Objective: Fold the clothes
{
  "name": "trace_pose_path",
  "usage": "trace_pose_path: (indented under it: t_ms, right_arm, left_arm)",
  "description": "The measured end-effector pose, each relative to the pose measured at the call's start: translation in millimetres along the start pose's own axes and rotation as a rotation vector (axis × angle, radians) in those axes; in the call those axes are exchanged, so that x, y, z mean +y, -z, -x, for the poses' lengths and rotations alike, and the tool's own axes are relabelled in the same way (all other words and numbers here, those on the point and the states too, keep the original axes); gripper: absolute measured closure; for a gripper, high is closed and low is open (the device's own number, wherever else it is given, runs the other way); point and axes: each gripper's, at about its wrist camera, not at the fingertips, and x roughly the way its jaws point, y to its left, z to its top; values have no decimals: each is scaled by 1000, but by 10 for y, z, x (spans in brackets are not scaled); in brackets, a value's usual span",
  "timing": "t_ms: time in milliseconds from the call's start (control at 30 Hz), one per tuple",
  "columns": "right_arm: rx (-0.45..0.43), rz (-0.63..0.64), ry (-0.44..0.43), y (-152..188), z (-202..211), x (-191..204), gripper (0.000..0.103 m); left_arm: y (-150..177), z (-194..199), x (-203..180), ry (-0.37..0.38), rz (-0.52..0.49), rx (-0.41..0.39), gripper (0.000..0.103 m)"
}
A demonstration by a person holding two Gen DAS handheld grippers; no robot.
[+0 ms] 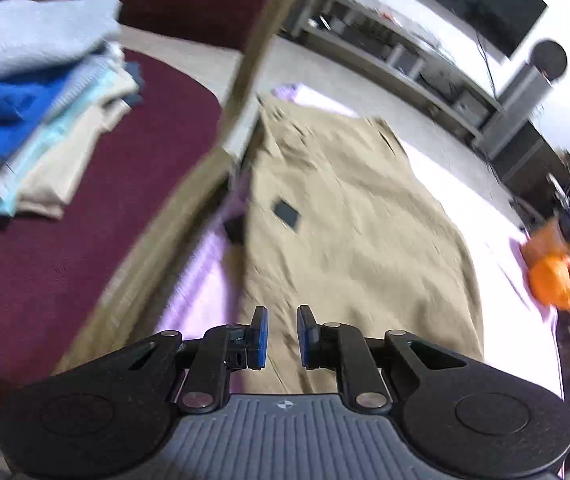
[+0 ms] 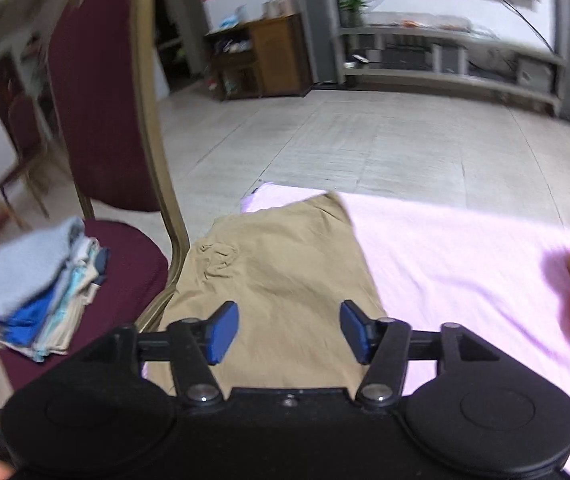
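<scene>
Both grippers, left (image 1: 282, 336) with a narrow gap and right (image 2: 289, 332) spread wide, hang empty, as far as blur allows, over tan trousers (image 2: 281, 276) on a pink sheet (image 2: 465, 248).

both wrist views look steeply down over their own tool, close above the tan garment (image 1: 349, 216) on the lilac-covered worktop (image 2: 465, 248); both share it, the maroon chair (image 2: 97, 92) and folded stack (image 1: 37, 92).

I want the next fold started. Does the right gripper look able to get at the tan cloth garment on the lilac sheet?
Probably yes: the right gripper is open with nothing between its jaws, and the tan cloth garment lies uncovered just ahead.
</scene>
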Motion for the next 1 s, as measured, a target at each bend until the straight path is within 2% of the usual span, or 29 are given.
trace_pose_path:
  t_ms: [100, 167, 267, 333, 367, 467, 500, 600, 733, 767, 867, 1000]
  right_arm:
    - [23, -112, -65, 324, 263, -348, 39]
    - [82, -196, -135, 614, 313, -549, 38]
    - [172, -317, -229, 1098, 244, -782, 37]
    - [200, -356, -278, 1387, 113, -849, 37]
    - [204, -386, -306, 1517, 66, -874, 37]
    - [215, -476, -389, 1906, -74, -948, 37]
    - [225, -486, -399, 1997, -119, -951, 37]
    - [282, -411, -342, 2063, -232, -837, 37]
    - [274, -337, -350, 2054, -235, -668, 37]
    - [271, -328, -346, 2049, -249, -645, 37]
    - [261, -324, -324, 2057, -275, -637, 37]
    - [240, -348, -313, 2082, -234, -731, 37]
  left_arm:
    - [302, 147, -181, -21, -67, 7, 89]
    - [521, 234, -237, -26, -69, 15, 89]
    - [743, 254, -209, 5, -19, 9, 88]
    - [871, 361, -199, 16, 3, -5, 78]
    - [921, 395, -205, 11, 3, -10, 67]
    - [1068, 436, -276, 1, -24, 15, 64]
    - [1097, 426, -298, -2, -28, 31, 63]
    - [1127, 356, -322, 7, -12, 75, 63]
    - [1114, 273, -354, 48, 11, 108, 72]
    - [1118, 259, -387, 42, -1, 112, 81]
    - [1121, 286, -519, 23, -51, 98, 94]
    - [1135, 467, -729, 62, -86, 68, 96]
